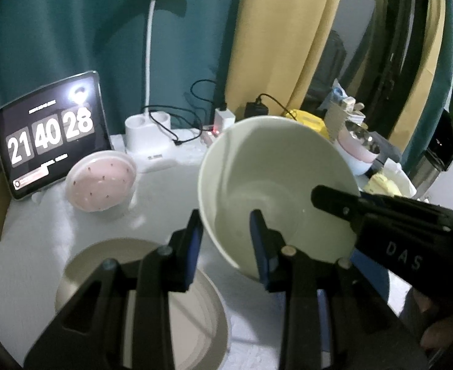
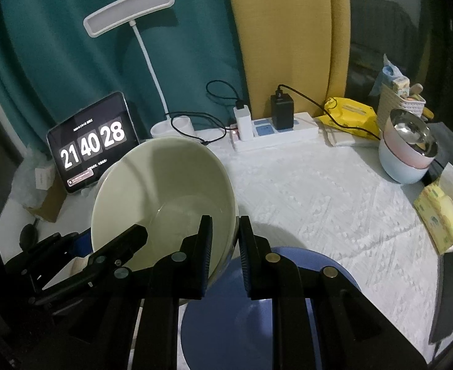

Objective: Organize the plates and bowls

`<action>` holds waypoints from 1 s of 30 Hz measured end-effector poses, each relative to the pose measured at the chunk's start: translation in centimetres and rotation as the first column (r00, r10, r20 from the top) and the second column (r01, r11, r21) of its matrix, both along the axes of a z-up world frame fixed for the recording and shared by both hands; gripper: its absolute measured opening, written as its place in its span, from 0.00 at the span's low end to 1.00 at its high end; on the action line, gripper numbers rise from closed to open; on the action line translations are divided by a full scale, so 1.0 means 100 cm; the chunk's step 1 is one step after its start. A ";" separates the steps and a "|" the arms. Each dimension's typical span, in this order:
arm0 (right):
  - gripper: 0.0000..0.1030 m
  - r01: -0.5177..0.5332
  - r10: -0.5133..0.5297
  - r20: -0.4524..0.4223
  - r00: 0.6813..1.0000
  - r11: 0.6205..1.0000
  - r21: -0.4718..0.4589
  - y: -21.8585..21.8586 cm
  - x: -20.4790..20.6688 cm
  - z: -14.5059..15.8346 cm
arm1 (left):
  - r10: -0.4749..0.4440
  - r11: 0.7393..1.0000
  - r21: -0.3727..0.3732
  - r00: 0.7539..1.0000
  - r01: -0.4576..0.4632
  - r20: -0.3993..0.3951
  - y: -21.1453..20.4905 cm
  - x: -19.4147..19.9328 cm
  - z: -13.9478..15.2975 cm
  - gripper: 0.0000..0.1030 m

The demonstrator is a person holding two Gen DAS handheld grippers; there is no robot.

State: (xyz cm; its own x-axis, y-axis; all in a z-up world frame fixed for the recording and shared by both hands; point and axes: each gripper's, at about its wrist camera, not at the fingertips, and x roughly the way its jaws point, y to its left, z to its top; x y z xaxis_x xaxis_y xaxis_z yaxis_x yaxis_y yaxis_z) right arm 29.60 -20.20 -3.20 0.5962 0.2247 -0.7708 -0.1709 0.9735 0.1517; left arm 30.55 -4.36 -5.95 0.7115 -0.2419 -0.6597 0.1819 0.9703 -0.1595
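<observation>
A large cream bowl (image 1: 272,166) hangs tilted above the table, and both grippers hold it by its rim. My left gripper (image 1: 226,219) is shut on the near-left rim, with one finger inside the bowl and one outside. My right gripper (image 2: 225,219) is shut on the bowl (image 2: 165,178) at its right rim. Its black finger (image 1: 334,200) reaches in from the right in the left wrist view. A beige plate (image 1: 140,293) lies on the table under my left gripper. A blue plate (image 2: 257,308) lies under my right gripper.
A pink perforated dish (image 1: 101,182) sits by the tablet clock (image 1: 51,135). Stacked pink and blue bowls with a steel one on top (image 2: 408,154) stand at the far right. A desk lamp (image 2: 171,126), a power strip (image 2: 275,132), cables, a yellow pack (image 2: 439,215) and a phone (image 2: 448,296) ring the white tablecloth (image 2: 319,200).
</observation>
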 end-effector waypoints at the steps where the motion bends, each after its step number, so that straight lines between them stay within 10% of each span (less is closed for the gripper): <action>1: 0.18 0.002 -0.002 0.001 1.000 1.000 0.002 -0.002 -0.002 0.001 | -0.002 1.000 0.000 1.000 0.002 0.000 -0.002 -0.002 0.000 0.31; 30: 0.18 0.100 -0.098 -0.054 0.994 0.995 0.022 -0.071 -0.041 -0.019 | -0.107 0.992 0.059 0.992 0.111 -0.062 -0.075 -0.030 -0.026 0.31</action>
State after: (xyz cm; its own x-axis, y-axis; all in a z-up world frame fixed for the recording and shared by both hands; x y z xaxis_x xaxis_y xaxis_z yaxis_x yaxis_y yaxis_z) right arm 25.54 -27.34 -5.12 0.5747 0.1859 -0.7970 -0.0650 0.9812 0.1819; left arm 27.54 -11.84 -8.58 0.6430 -0.2732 -0.7155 0.2792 0.9535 -0.1133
